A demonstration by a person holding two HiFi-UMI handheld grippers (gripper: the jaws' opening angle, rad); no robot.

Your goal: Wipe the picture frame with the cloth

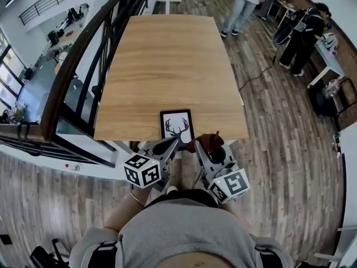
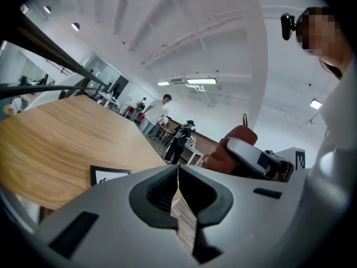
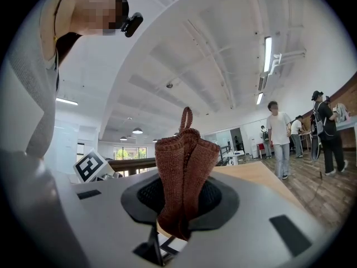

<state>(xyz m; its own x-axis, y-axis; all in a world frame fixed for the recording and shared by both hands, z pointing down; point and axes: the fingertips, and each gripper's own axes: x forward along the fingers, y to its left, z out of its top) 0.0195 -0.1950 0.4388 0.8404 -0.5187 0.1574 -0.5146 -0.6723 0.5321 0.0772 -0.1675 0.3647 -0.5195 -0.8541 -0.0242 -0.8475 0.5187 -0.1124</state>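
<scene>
A: Nearest the person, what are the two tools like?

B: Grey, smooth, moulded plastic. Each carries a white cube (image 1: 143, 171) printed with black square markers. The left tool (image 1: 172, 144) has its jaws pressed together, ribbed black pads meeting along one thin seam, with nothing between them.

A: And the right one?

B: The right tool (image 3: 181, 205) is pinching the cloth (image 3: 184, 166). It is a rust-brown knit with a ribbed weave, bunched into upright folds, and a small loop stands at its top. Its free end sticks up above the jaws.

A: Where is the picture frame?

B: The picture frame (image 1: 177, 128) lies flat on the desk (image 1: 167, 60), at the middle of its near edge and just beyond both tool tips. It is a thin black rectangle around a white sheet that shows a black antlered deer head. From the head view the cloth sits just beside the frame's near right corner. I cannot tell whether the two touch.

A: The desk itself?

B: Pale wood with a long straight grain, rectangular with softly rounded corners. Apart from the frame, its top is bare wood.

A: Further out?

B: A dark curved handrail (image 1: 83, 43) on slim black bars runs along the left. The floor (image 1: 279, 127) is grey-brown planks, with a thin cable (image 1: 254, 78) trailing across it on the right. At the far end some people (image 1: 240, 7) stand by other furniture.
</scene>
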